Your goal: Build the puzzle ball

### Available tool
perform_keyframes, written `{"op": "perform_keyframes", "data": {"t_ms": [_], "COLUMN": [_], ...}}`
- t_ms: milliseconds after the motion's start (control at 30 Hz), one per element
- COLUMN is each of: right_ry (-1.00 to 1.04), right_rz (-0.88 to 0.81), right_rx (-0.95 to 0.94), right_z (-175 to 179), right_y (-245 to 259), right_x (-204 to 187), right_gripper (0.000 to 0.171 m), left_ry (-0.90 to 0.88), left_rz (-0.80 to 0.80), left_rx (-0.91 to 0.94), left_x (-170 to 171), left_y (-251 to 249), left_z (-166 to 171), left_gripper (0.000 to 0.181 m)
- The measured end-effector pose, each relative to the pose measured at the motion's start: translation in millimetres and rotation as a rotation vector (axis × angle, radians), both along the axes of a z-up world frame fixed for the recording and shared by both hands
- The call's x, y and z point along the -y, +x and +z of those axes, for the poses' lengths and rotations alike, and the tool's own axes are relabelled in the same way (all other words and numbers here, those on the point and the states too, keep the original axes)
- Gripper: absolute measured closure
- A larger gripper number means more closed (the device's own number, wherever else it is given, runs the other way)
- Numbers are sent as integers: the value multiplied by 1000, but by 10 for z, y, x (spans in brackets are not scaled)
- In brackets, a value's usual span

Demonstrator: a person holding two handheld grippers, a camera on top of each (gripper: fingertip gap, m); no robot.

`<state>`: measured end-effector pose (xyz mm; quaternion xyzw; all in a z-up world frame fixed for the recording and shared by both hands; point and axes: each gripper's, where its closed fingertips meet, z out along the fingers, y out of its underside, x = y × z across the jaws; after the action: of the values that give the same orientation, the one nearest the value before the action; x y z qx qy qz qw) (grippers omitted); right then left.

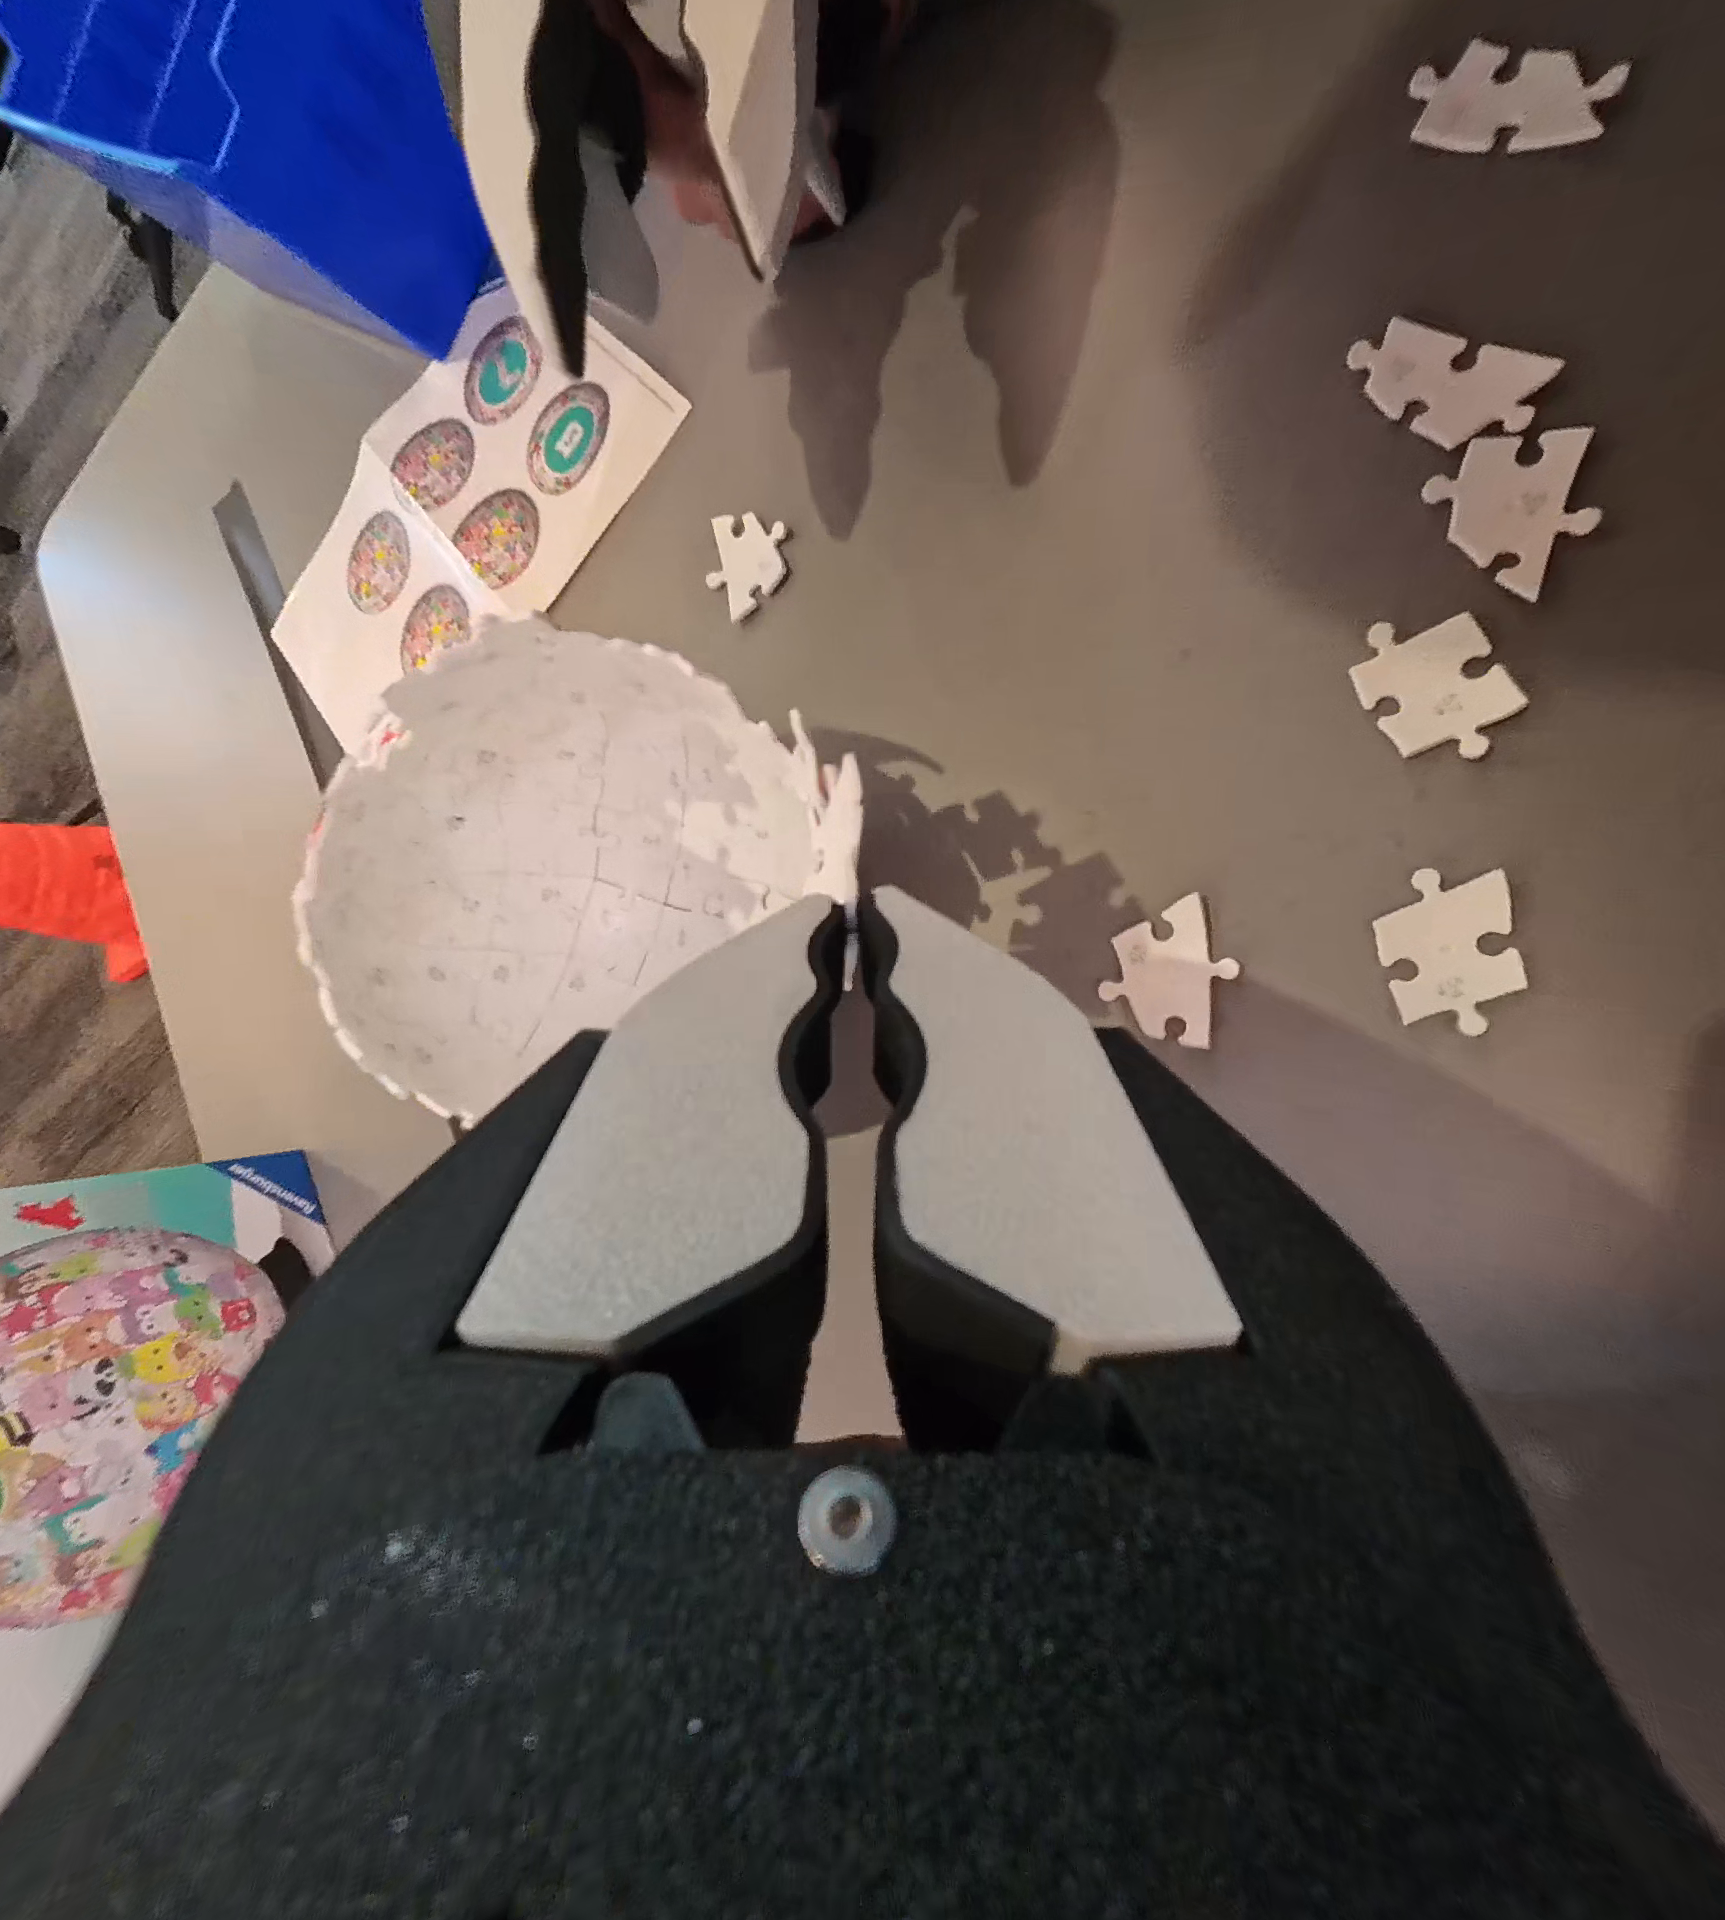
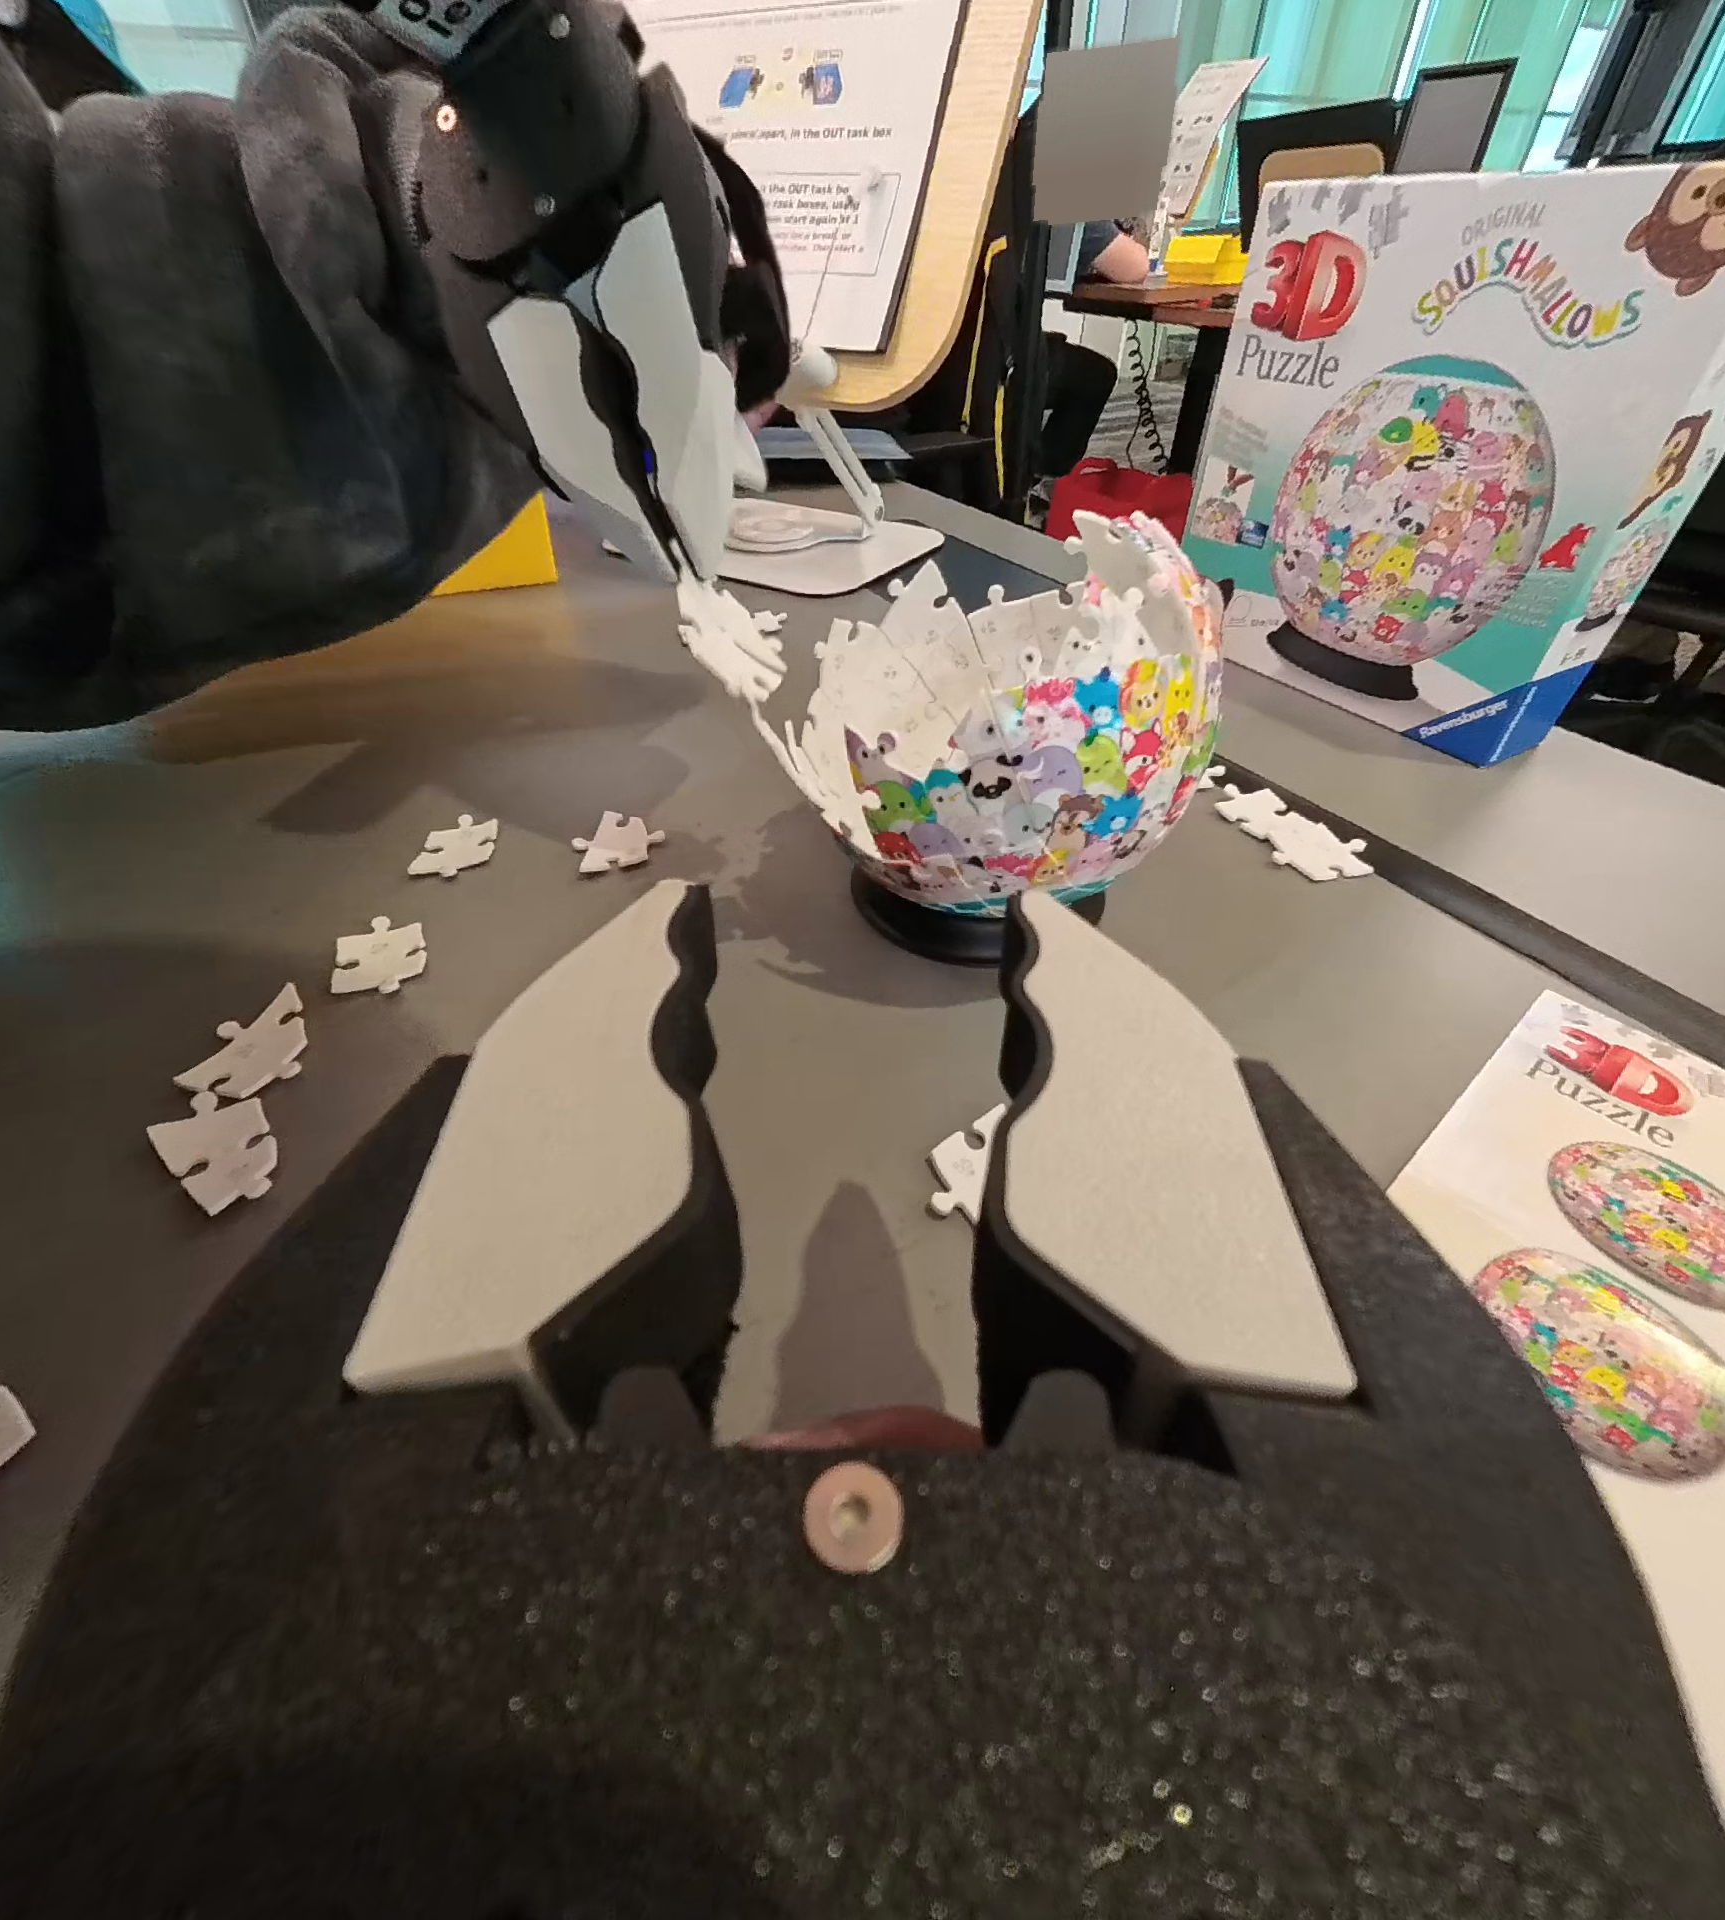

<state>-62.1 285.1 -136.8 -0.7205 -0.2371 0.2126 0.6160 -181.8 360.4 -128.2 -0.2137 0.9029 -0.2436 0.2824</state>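
Left hand-held gripper: fingers together, clamped on a thin white puzzle piece; the grip sits at the piece's edge, probably so that its tabs stay free to mate with the ball's rim.
Held piece: flat-looking, stiff, matte white on the visible side, with knobbed tabs; it hangs at the open rim of the puzzle ball, touching or nearly touching it, which cannot be told.
Puzzle ball: a half-built shell, open at the top with a jagged, toothed rim; outside glossy with coloured cartoon figures, inside plain white with faint marks.
Stand: a dark round ring under the ball, apparently to keep the curved shell from rolling on the table.
Loose pieces: white side up, spread singly over the grey table, well apart, so each can be pinched alone.
Right hand-held gripper: fingers apart, empty, hovering low before the stand; likely ready to steady the shell.
Puzzle box: cardboard, upright behind the ball, its picture serving as a reference.
Leaflet: glossy paper, flat on the table at the right.
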Motion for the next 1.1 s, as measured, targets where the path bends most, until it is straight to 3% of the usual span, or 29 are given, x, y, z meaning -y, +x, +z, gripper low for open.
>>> {"op": "perform_keyframes", "data": {"t_ms": [733, 900, 1100], "right_ry": [-16, -126, -304], "right_rz": [22, 30, 40], "right_rx": [9, 75, 307], "right_z": [-26, -35, 53], "right_y": [-37, -312, -805], "right_x": [3, -110, -399], "right_gripper": [119, 118, 135], "left_ry": [-82, -233, -500], "left_rz": [0, 166, 311], "left_rx": [-104, 26, 325], "left_x": [-11, -74, -289], "left_y": [-114, -155, -248], "left_z": [-164, -163, 3], "left_gripper": [179, 179, 179]}}
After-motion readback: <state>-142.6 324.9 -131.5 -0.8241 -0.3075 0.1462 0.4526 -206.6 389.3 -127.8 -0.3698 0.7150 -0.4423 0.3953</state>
